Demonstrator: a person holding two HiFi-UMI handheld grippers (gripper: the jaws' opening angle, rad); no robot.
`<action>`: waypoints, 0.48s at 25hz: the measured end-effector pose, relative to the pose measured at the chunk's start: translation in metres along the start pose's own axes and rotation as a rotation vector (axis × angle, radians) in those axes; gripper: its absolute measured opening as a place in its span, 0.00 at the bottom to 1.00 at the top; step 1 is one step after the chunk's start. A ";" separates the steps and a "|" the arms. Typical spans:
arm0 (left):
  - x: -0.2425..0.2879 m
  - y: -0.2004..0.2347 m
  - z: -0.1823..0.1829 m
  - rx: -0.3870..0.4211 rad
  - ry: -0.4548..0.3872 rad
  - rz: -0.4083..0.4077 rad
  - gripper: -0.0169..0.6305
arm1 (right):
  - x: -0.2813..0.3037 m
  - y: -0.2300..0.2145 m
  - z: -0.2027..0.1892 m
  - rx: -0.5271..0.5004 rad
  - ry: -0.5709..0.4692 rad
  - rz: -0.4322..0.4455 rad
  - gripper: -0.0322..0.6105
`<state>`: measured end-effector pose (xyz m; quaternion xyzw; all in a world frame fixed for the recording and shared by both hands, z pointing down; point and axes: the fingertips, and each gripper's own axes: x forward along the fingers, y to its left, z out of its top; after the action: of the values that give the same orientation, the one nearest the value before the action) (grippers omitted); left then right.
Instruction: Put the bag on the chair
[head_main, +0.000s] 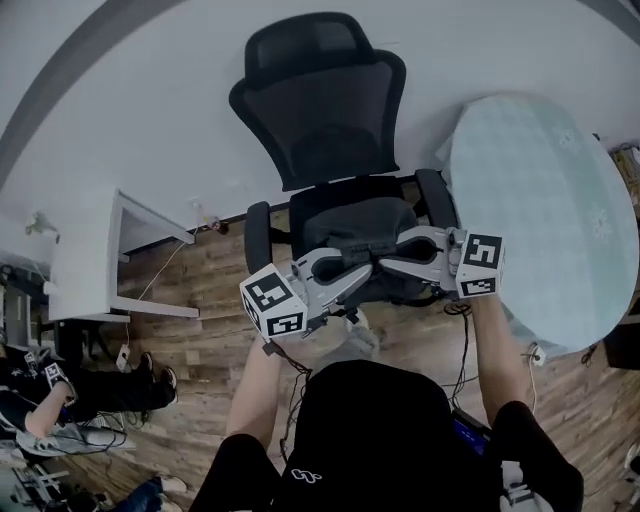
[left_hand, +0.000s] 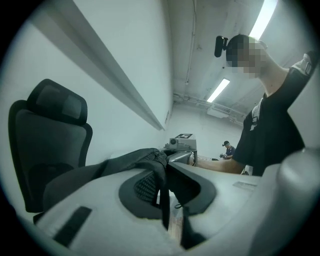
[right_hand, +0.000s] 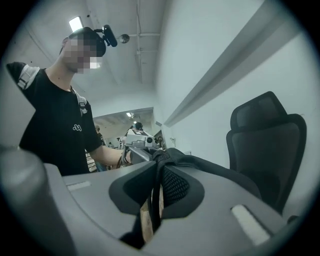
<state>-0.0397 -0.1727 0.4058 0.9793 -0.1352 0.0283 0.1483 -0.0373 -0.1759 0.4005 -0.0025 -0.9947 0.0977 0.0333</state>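
A dark grey bag (head_main: 372, 222) hangs over the seat of a black mesh office chair (head_main: 320, 110), held up between both grippers. My left gripper (head_main: 360, 270) is shut on the bag's edge from the left, and in the left gripper view its jaws (left_hand: 164, 167) pinch a dark strap and mesh fabric of the bag (left_hand: 115, 167). My right gripper (head_main: 393, 256) is shut on the bag from the right; in the right gripper view its jaws (right_hand: 156, 167) clamp the same kind of fabric on the bag (right_hand: 210, 165). The chair back (left_hand: 45, 135) (right_hand: 267, 140) stands just behind. Whether the bag touches the seat is hidden.
A round table with a pale cloth (head_main: 550, 210) stands close on the right of the chair. A white desk (head_main: 90, 260) sits at the left. The chair's armrests (head_main: 258, 235) flank the bag. Another person sits on the wooden floor at lower left (head_main: 60, 390), among cables.
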 end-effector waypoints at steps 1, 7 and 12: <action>-0.003 0.018 -0.001 -0.013 0.006 -0.003 0.09 | 0.008 -0.017 -0.003 0.013 0.000 -0.003 0.11; -0.019 0.108 -0.006 -0.052 0.042 0.021 0.09 | 0.050 -0.098 -0.013 0.110 0.021 -0.073 0.11; -0.021 0.168 -0.006 -0.114 0.019 0.084 0.09 | 0.069 -0.155 -0.019 0.191 0.052 -0.111 0.11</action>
<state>-0.1057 -0.3199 0.4568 0.9624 -0.1759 0.0360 0.2037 -0.1047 -0.3230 0.4539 0.0532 -0.9782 0.1900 0.0645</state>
